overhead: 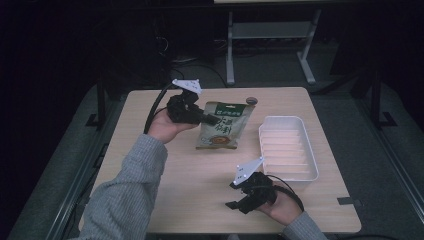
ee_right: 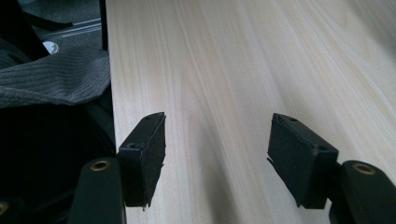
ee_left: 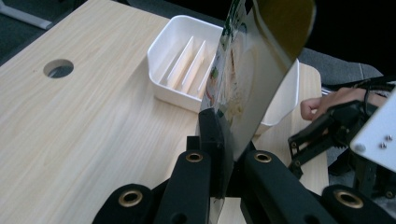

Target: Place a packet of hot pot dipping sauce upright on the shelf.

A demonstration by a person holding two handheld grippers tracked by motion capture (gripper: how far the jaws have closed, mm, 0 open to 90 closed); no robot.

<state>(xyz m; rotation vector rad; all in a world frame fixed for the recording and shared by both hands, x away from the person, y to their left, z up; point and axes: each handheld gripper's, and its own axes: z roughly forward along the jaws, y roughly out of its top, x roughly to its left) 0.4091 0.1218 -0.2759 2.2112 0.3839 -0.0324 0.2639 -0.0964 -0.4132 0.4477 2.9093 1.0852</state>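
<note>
Snack pouch (overhead: 223, 125), pinched by its left edge in the closed left gripper (overhead: 210, 120) just above mid-table, looks picked up but not yet in the empty white tray (overhead: 310, 152) at 3 o'clock, while the right gripper (ee_right: 219, 156) idles wide open.

One pouch (overhead: 221, 125), one tray (overhead: 289, 148), two grippers (overhead: 210, 119).

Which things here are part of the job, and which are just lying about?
In use:
- snack packet, clamped in the left gripper
- white tray, likely its target
- right gripper, jaws open, idle

Lying about:
- table hole
- metal frame behind the table
</note>
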